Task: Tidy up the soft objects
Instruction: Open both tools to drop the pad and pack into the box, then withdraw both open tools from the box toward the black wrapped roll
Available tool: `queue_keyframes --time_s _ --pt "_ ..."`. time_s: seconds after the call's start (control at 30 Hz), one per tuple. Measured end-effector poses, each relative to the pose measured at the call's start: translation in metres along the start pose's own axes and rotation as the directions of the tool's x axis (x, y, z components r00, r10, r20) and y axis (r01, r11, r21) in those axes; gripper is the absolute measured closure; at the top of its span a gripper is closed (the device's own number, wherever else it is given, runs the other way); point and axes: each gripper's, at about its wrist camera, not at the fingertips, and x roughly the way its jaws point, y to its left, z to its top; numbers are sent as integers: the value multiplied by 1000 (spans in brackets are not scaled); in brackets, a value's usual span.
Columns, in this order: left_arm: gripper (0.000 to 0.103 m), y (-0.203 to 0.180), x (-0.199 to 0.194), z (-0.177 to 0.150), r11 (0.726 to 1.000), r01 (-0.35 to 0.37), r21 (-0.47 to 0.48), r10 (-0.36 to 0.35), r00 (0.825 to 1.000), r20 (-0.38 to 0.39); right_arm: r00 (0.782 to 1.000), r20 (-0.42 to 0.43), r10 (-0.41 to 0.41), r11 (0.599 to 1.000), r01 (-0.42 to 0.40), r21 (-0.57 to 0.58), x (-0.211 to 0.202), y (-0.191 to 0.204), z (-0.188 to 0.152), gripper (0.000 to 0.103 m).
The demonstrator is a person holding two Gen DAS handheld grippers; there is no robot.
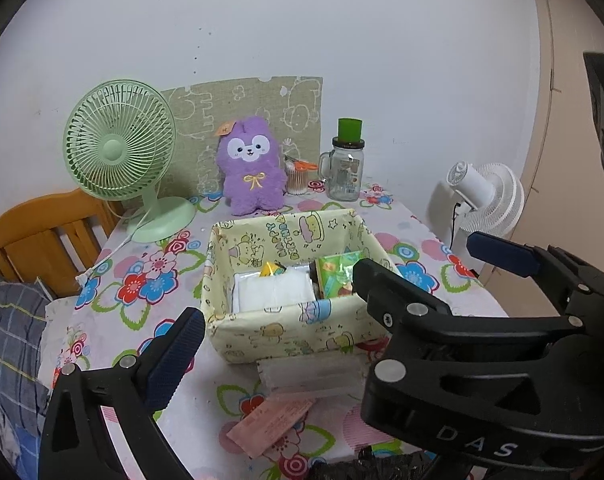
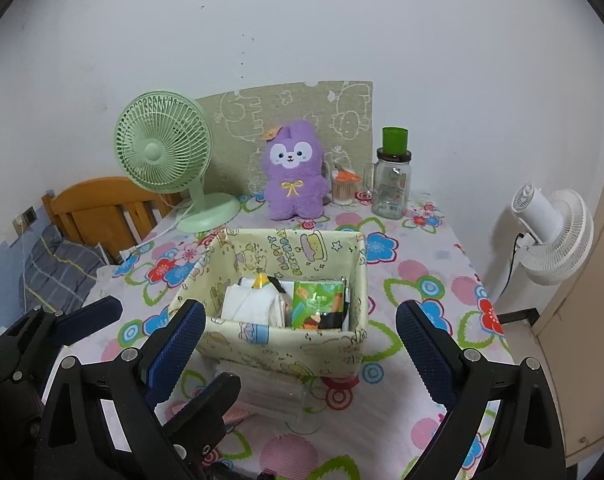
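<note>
A pale yellow cartoon-print fabric box (image 1: 286,332) (image 2: 286,346) stands mid-table. It holds folded white cloth (image 1: 274,290) (image 2: 250,300), a green packet (image 1: 336,276) (image 2: 316,302) and a small yellow item. A purple plush (image 1: 252,166) (image 2: 296,172) sits upright behind it. In front of the box lie a clear plastic pack (image 1: 310,376) and a pink packet (image 1: 270,424). My right gripper (image 2: 300,344) is open, its fingers either side of the box's near wall. My left gripper (image 1: 302,336) is open and empty, low at the left; its right finger is hidden by the right gripper (image 1: 422,260).
On the flowered tablecloth (image 1: 154,276) stand a green desk fan (image 1: 118,148), a glass jar with a green cup on top (image 1: 344,170) and a swab tub with orange scissors (image 1: 298,176). A white fan (image 2: 550,236) is off the right edge, a wooden chair (image 1: 34,236) and plaid bedding at left.
</note>
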Motion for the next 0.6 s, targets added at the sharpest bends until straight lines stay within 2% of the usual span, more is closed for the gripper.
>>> queue_keyframes --time_s 0.6 --pt "0 -7 -14 -23 1000 -4 15 5 1000 -26 1000 20 10 1000 -9 -26 -29 11 -26 5"
